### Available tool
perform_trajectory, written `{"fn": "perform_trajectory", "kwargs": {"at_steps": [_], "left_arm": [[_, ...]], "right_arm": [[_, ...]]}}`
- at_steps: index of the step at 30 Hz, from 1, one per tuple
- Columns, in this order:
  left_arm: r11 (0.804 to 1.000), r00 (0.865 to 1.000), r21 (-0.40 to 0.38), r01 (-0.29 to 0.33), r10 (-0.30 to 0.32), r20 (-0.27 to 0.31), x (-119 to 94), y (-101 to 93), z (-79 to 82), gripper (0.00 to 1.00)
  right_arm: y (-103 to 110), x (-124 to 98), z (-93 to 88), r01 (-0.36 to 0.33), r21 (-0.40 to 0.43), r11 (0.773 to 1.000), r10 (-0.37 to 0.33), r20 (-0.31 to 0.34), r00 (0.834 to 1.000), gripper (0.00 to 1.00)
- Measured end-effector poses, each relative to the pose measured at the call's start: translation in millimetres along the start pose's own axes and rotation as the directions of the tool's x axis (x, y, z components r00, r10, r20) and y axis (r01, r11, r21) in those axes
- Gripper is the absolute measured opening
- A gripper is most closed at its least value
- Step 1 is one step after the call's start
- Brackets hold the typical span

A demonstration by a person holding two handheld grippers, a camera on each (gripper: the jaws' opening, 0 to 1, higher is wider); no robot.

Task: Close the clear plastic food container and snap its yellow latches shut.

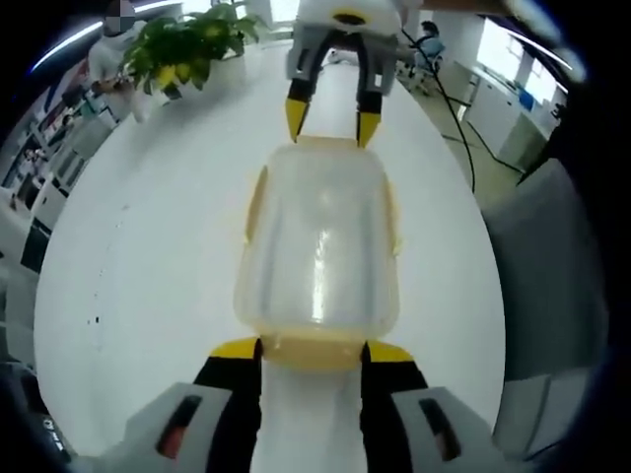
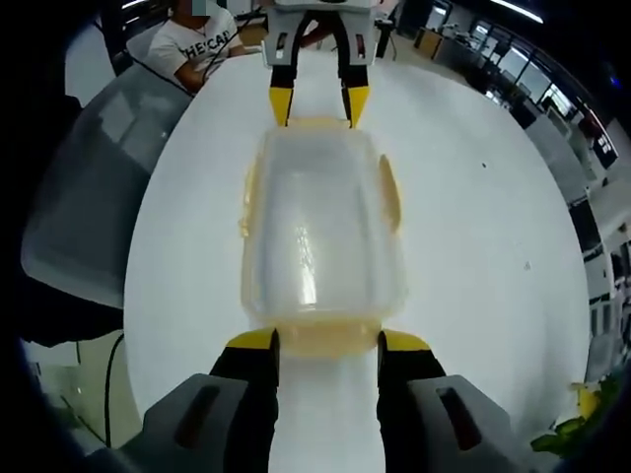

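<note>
The clear container (image 1: 317, 258) lies lidded on the white table (image 1: 148, 256), between the two grippers. The left gripper (image 1: 314, 353) and right gripper (image 2: 327, 344) each stand with jaws open, yellow tips at its opposite ends.

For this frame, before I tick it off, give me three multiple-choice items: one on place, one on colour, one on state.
1. Where do the two grippers stand relative to the container?
A. at opposite ends
B. side by side at one end
C. both above it

2. What colour are the latches?
A. blue
B. yellow
C. red

3. The lid is:
A. missing
B. beside the container
C. on the container

Key: A, the left gripper and right gripper face each other across it; B, yellow tabs line its sides; C, the clear lid covers it.
</note>
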State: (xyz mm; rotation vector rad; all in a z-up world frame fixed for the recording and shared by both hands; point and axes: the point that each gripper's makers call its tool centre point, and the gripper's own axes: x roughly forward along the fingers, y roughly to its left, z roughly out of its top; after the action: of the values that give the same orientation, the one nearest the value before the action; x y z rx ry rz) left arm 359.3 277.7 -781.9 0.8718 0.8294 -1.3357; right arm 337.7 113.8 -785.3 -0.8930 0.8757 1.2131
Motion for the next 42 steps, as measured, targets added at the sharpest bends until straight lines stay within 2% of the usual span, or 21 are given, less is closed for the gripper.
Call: {"fn": "perform_trajectory", "kwargs": {"at_steps": [11,17,23,30,42], "left_arm": [[1.0,1.0,-0.015,0.023,-0.023,-0.003,6.6,-2.2,-0.7,0.33],[0.999,0.998,0.001,0.035,-0.035,-0.047,7.3,-4.6,-1.0,0.33],[0.999,0.998,0.013,0.046,-0.045,-0.053,8.3,-6.0,0.2,0.34],[0.999,0.997,0.001,0.054,-0.054,-0.046,7.5,-6.2,0.2,0.34],[0.997,0.998,-0.058,0.054,-0.056,-0.034,5.4,-5.9,-0.9,0.35]], "right_arm": [[1.6,2.5,-2.3,-0.014,0.013,1.0,0.014,0.03,0.999,0.36],[2.2,3.2,-1.6,-0.025,-0.012,1.0,0.025,0.009,1.0,0.36],[5.5,5.3,-4.8,-0.039,-0.048,0.998,0.037,-0.027,0.999,0.37],[5.1,5.7,-5.6,-0.027,-0.066,0.997,0.025,-0.032,0.999,0.38],[8.4,-1.4,-8.9,-0.04,0.024,0.999,0.04,0.015,0.999,0.39]]}}
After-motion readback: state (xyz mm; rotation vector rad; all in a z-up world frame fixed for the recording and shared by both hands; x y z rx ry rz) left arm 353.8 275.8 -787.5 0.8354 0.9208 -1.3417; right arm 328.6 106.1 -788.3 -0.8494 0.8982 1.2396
